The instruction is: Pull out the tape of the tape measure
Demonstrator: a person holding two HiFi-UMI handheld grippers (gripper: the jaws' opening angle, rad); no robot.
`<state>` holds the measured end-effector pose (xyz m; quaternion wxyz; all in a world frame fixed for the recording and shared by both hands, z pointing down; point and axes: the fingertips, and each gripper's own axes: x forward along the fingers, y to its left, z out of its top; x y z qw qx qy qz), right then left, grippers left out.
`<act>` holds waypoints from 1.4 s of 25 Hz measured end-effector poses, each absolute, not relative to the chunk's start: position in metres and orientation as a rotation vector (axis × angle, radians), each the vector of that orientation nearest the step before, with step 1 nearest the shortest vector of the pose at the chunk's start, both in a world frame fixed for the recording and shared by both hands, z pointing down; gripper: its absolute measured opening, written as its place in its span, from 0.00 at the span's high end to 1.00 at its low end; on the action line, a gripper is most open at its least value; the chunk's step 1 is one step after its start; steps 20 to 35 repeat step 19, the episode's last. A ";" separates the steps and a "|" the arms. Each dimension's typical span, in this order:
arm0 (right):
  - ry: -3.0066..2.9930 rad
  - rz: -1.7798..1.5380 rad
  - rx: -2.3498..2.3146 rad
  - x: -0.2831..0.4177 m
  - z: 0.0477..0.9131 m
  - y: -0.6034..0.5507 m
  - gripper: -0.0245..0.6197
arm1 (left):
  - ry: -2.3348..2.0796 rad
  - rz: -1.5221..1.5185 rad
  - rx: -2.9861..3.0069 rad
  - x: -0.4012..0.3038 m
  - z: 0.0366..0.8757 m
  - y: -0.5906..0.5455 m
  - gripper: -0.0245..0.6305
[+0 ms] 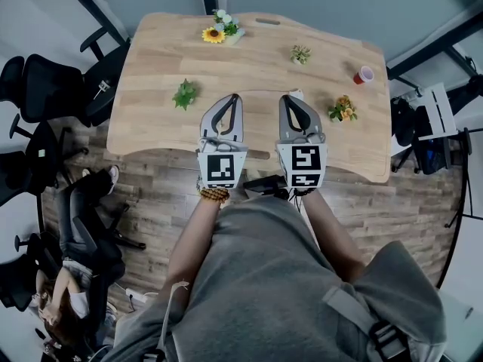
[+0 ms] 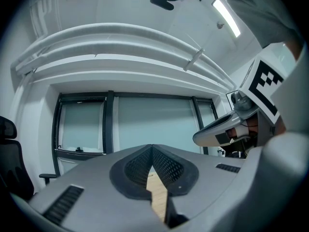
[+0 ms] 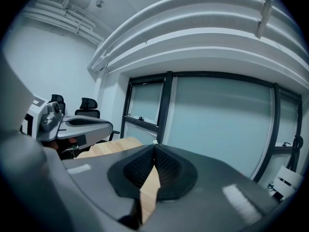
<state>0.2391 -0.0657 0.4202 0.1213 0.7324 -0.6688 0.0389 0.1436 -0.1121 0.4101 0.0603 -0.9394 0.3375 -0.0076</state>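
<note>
In the head view a person holds both grippers side by side over the near part of a wooden table (image 1: 249,66). The left gripper (image 1: 235,96) and the right gripper (image 1: 285,98) point away toward the far edge. In the left gripper view the left gripper (image 2: 152,146) has its jaws meeting at the tips with nothing between them. The right gripper (image 3: 154,145) looks the same in its own view, shut and empty. A small red and white round object (image 1: 364,75) sits near the table's right edge, far from both grippers. I cannot make out a tape measure for certain.
Small potted decorations stand on the table: a sunflower (image 1: 214,34) at the back, a green plant (image 1: 186,93) left of the grippers, a little plant (image 1: 300,53) and orange flowers (image 1: 343,109) to the right. Office chairs (image 1: 45,89) and a seated person (image 1: 75,240) are at the left.
</note>
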 end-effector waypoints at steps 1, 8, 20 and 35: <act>-1.951 0.116 2.139 0.239 0.421 -0.066 0.94 | 1.021 -0.023 -2.844 0.143 0.411 -0.112 0.95; -1.947 0.125 2.131 0.240 0.424 -0.066 0.95 | 1.020 -0.030 -2.850 0.142 0.413 -0.113 0.95; -1.973 0.119 2.096 0.226 0.425 -0.068 0.95 | 1.066 -0.033 -2.831 0.124 0.412 -0.120 0.95; -1.973 0.119 2.096 0.226 0.425 -0.068 0.95 | 1.066 -0.033 -2.831 0.124 0.412 -0.120 0.95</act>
